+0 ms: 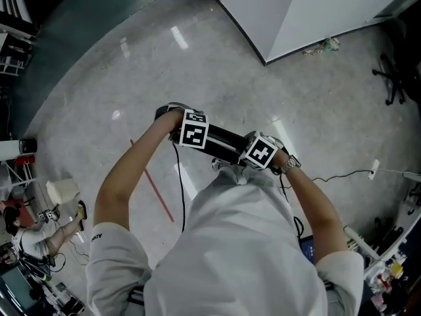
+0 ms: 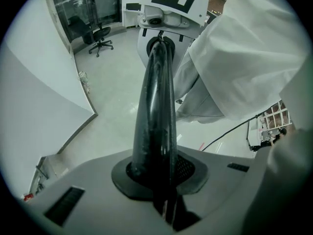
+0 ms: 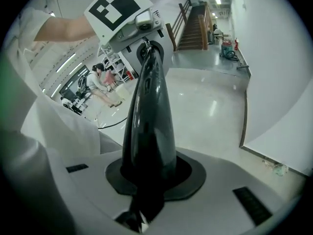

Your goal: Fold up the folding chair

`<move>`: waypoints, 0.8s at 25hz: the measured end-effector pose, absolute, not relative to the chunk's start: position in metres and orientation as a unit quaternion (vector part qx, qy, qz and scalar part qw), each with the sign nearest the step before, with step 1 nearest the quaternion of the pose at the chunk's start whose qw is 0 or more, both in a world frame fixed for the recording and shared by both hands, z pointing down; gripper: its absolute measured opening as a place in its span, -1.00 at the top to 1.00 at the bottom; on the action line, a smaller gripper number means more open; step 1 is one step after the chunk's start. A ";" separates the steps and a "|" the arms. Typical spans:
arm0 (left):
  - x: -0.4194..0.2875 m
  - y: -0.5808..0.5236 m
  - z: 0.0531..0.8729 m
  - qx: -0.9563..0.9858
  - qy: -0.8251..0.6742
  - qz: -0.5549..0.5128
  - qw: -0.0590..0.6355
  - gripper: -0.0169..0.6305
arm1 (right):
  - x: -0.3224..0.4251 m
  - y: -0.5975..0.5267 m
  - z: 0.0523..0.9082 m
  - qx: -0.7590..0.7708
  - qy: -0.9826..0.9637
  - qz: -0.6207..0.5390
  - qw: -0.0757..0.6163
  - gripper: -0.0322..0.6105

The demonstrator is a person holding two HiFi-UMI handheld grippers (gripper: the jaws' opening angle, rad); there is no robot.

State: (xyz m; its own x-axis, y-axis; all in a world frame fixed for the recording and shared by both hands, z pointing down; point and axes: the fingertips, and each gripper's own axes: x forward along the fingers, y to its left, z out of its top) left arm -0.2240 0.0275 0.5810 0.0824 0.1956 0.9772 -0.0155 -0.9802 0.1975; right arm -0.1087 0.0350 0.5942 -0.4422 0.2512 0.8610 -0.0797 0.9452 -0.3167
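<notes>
Item: folding chair (image 1: 222, 141), black and glossy, of which only one narrow edge is shown. In the head view it is seen as a slim bar carried between the left gripper (image 1: 195, 134) and the right gripper (image 1: 258, 153), close in front of the person's white shirt (image 1: 243, 242). Left jaws: pinched on the left end of that edge; in the left gripper view the black bar is seen rising from between them and tapering away to the other gripper at its far end. Right jaws: likewise pressed onto the right end, and the same bar is seen running from between them across to the left gripper. Shoes (image 1: 227, 168) are seen just beside the bar, nearer the right jaws. A pale polished floor (image 1: 197, 58) lies below both pairs of jaws. A red line (image 1: 152, 183) is marked on it to the left of the left jaws, and a black cable (image 1: 181, 189) hangs between that line and the shirt. A white partition wall (image 1: 296, 5) stands well beyond the jaws. An office chair (image 2: 100, 35) is recorded far off past the left jaws, and a staircase (image 3: 193, 28) far off past the right jaws. A second person (image 3: 98, 82) is seen by shelving, well apart from the right jaws.
</notes>
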 end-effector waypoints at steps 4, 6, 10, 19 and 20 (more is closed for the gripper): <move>-0.171 0.009 0.580 0.716 0.092 0.690 0.057 0.74 | -0.057 0.028 0.597 -0.028 -0.840 0.188 0.509 0.68; -0.146 -0.002 0.579 0.708 0.108 0.696 0.046 0.74 | -0.034 0.022 0.599 -0.014 -0.843 0.201 0.498 0.68; -0.100 -0.029 0.579 0.693 0.136 0.707 0.026 0.74 | 0.010 0.003 0.602 0.012 -0.848 0.226 0.480 0.68; -0.017 -0.077 0.582 0.678 0.200 0.707 -0.032 0.74 | 0.085 -0.024 0.605 0.085 -0.841 0.271 0.460 0.68; -0.010 -0.081 0.584 0.675 0.208 0.707 -0.038 0.73 | 0.091 -0.026 0.606 0.092 -0.839 0.279 0.457 0.68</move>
State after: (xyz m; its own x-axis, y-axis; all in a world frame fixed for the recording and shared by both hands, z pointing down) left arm -0.0099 -0.0812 0.5837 -0.0855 0.2273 0.9701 0.3338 -0.9108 0.2429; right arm 0.0912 -0.0263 0.6061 -0.5645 0.1001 0.8193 -0.4096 0.8278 -0.3834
